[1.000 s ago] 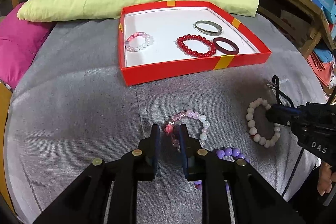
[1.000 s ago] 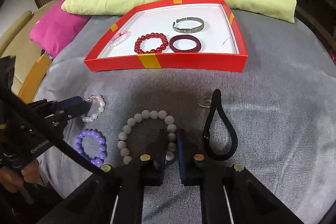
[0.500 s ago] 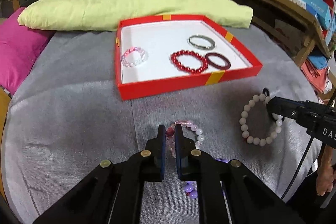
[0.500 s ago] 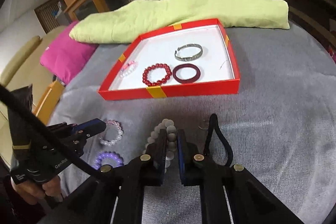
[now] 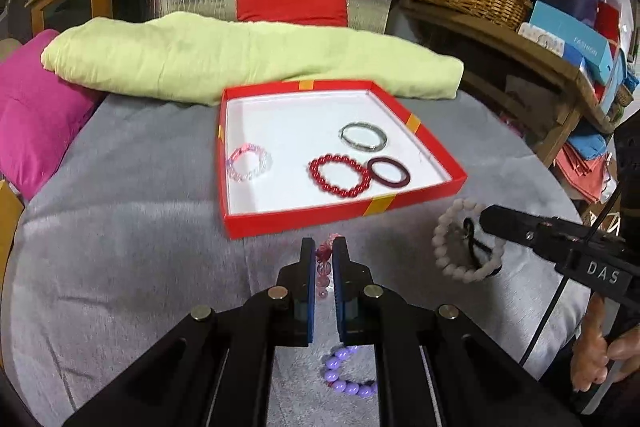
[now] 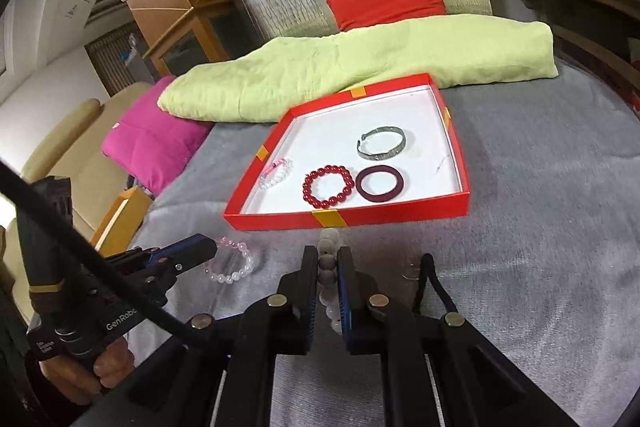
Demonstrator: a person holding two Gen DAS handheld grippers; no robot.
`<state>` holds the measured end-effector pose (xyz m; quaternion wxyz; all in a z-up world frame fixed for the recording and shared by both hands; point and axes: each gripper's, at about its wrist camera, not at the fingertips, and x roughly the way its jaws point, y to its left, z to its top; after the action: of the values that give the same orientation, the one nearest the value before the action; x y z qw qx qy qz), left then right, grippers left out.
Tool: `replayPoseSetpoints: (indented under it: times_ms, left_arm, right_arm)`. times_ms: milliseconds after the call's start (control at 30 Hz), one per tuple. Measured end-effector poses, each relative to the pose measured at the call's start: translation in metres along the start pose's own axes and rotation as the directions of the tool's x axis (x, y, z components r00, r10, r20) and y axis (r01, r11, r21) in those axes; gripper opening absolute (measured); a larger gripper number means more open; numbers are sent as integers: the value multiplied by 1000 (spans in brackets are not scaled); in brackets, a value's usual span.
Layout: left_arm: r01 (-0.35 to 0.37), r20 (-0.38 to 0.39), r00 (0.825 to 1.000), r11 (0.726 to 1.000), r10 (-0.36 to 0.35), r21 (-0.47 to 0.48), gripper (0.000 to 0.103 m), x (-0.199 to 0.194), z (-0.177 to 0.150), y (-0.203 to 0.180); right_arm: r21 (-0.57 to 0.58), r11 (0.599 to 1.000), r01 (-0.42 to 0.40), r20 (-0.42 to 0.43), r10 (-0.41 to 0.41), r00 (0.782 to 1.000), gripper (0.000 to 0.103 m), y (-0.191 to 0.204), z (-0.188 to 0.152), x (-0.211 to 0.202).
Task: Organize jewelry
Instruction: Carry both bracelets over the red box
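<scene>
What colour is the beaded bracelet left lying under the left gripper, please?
Purple bracelet, clearest in the left wrist view.

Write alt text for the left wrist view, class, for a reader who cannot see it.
The left claw is shut on a pink beaded bracelet above a grey cloth, facing a red tray that holds four bracelets. To the right, the right claw grips a white beaded bracelet; a purple beaded bracelet lies on the cloth below.

Bare grey cloth (image 5: pixel 132 227) lying open left of the left gripper (image 5: pixel 324 247); red tray wall (image 5: pixel 320 219) standing just ahead, blocking low passage.
</scene>
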<state>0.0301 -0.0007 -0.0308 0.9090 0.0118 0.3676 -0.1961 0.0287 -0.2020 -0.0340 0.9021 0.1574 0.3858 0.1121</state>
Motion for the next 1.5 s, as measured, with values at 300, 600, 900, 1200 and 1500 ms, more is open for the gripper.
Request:
replayPoseSetpoints:
  times_ms: [300, 600, 900, 1200, 1500]
  left_arm:
    - [12, 68, 998, 1000, -11, -16, 8, -4, 15, -1]
    - [7, 110, 994, 1000, -4, -27, 8, -2, 26, -1]
    - [0, 143, 990, 999, 5, -38, 8, 8, 38, 2]
    - [-23, 148, 988, 996, 36, -87, 8, 24, 46, 11]
    - [-46, 118, 991, 994, 57, -97, 8, 39, 47, 12]
  right_arm:
    - [29, 999, -23, 42, 22, 999, 11, 1, 11, -5]
    - [54, 998, -44, 91, 39, 995, 11, 0, 25, -7]
    - [83, 996, -16, 131, 5, 991, 11, -9, 52, 1]
    - [106, 993, 53, 137, -68, 988, 11, -29, 70, 20]
    - [147, 985, 89, 105, -105, 989, 11, -59, 84, 50]
